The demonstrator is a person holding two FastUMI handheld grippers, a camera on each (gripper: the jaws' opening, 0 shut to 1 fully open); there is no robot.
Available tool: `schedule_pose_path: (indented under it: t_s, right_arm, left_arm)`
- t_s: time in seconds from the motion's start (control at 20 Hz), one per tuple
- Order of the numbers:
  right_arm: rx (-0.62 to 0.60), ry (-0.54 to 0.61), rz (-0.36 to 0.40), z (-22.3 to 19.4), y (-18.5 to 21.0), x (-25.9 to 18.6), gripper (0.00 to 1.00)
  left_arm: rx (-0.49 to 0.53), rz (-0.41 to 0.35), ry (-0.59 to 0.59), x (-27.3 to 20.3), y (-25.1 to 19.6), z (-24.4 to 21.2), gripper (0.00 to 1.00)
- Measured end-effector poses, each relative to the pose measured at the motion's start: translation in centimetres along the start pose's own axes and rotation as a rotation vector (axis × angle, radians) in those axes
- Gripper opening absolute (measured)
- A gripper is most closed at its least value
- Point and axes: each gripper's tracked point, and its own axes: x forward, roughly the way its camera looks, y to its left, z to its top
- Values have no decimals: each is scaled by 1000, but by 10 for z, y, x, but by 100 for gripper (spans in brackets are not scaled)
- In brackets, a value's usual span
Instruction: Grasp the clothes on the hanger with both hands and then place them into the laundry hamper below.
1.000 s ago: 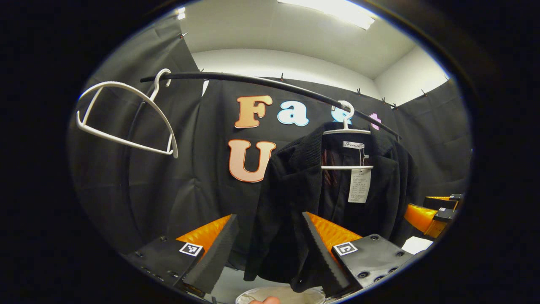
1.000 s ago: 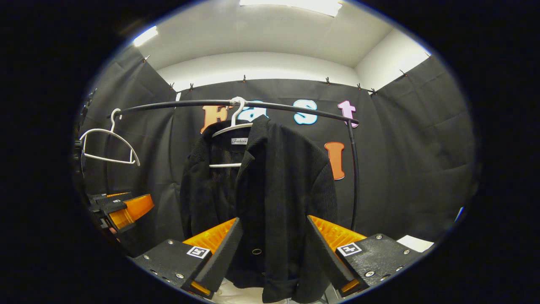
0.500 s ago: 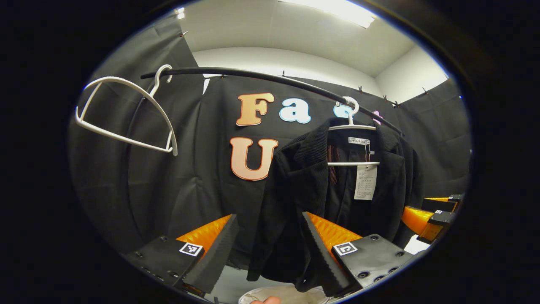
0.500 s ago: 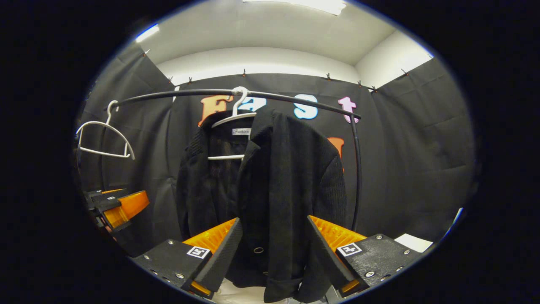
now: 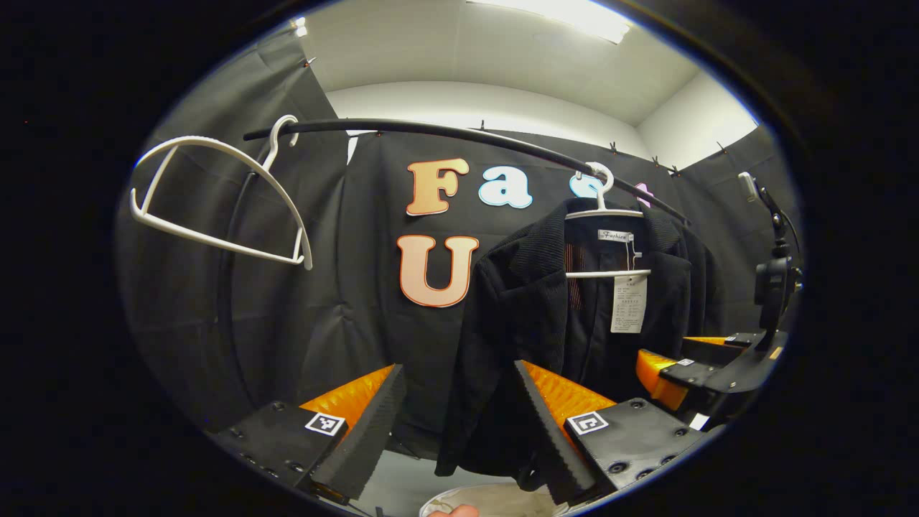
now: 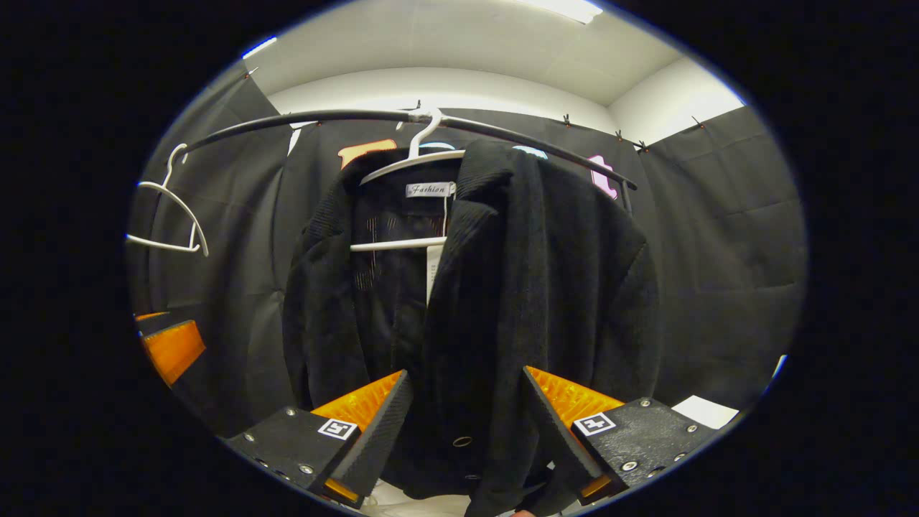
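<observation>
Black knit jacket (image 6: pixel 502 287) hanging from a white hanger (image 6: pixel 413 161) on the dark curved rail (image 5: pixel 445 133), at the rail's right end in the left gripper view and filling the middle of the right gripper view. Step in hand, as judged: the approach, before any grasp. Right gripper (image 6: pixel 463 424): fingers spread wide, the jacket's front edge framed between them, contact not yet evident. Left gripper (image 5: pixel 456 424): likewise spread, aimed at the jacket's left front panel, holding nothing. The next move calls for each gripper to advance until cloth lies between its fingers, then to close, one on each side, before lifting the garment off its hanger. Pale rim of what may be the hamper (image 5: pixel 495 500) shows near the bottom edge, below the jacket; its form cannot be told. Count: one jacket, two white hangers (one loaded, one bare (image 5: pixel 215 197) at far left), one rail, one paper tag (image 5: pixel 629 304), two grippers.
</observation>
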Motion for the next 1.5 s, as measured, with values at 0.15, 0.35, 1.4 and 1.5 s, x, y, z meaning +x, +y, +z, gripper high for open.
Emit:
schedule_pose_path:
  t_s: [0.15,0.35,1.4,1.5]
  right_arm:
    - [-45,21,-106,-18,-12,16,94]
    - [-32,40,-171,-27,-37,37,94]
    - [-147,-42,-40,3,-79,-19,4]
    - [-112,-57,-45,10,-83,-30,8]
  left_arm:
    - [-5,11,9,-4,7,-2,97]
    - [-4,40,3,-8,23,-2,100]
    - [-69,-211,-48,51,-76,-7,100]
    - [-63,-214,-78,69,-88,-7,96]
